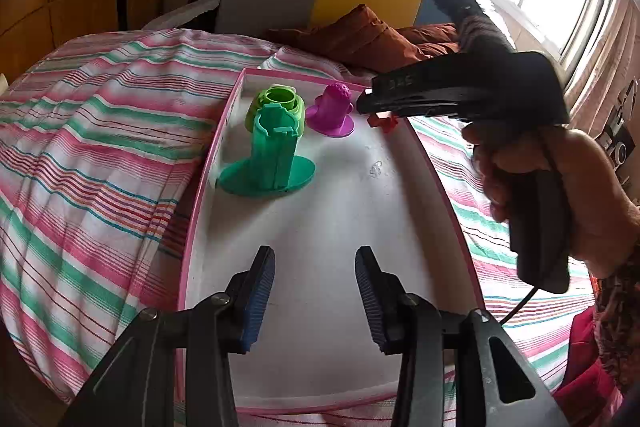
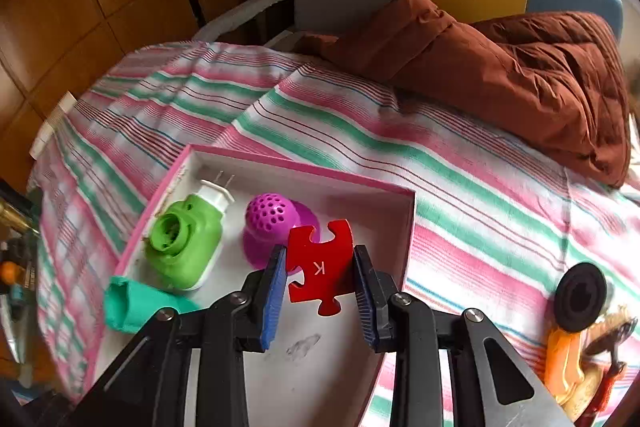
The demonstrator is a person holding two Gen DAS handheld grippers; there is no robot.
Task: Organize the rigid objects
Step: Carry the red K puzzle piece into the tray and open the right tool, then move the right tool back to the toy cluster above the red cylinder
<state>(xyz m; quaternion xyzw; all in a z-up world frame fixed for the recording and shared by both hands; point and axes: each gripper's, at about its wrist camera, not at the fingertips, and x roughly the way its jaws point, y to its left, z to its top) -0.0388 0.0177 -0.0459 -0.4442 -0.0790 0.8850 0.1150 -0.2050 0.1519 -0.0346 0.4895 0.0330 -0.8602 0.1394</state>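
Note:
A pink-rimmed white box (image 1: pixel 320 227) (image 2: pixel 408 227) lies on a striped bedspread. In it stand a teal stand (image 1: pixel 272 155) (image 2: pixel 132 303), a lime green toy camera (image 1: pixel 280 103) (image 2: pixel 188 243) and a purple domed piece (image 1: pixel 334 107) (image 2: pixel 272 223). My right gripper (image 2: pixel 320 275) is shut on a red puzzle piece (image 2: pixel 320 263) marked K, held over the box's far right part; the piece shows in the left wrist view (image 1: pixel 382 121) under the gripper (image 1: pixel 368 101). My left gripper (image 1: pixel 315 287) is open and empty over the box's near end.
A brown quilt (image 2: pixel 500 67) lies bunched at the far side of the bed. Loose objects lie on the bedspread at right: a black disc (image 2: pixel 582 297) and an orange piece (image 2: pixel 564 359). Wooden cupboards stand to the left, a window to the right.

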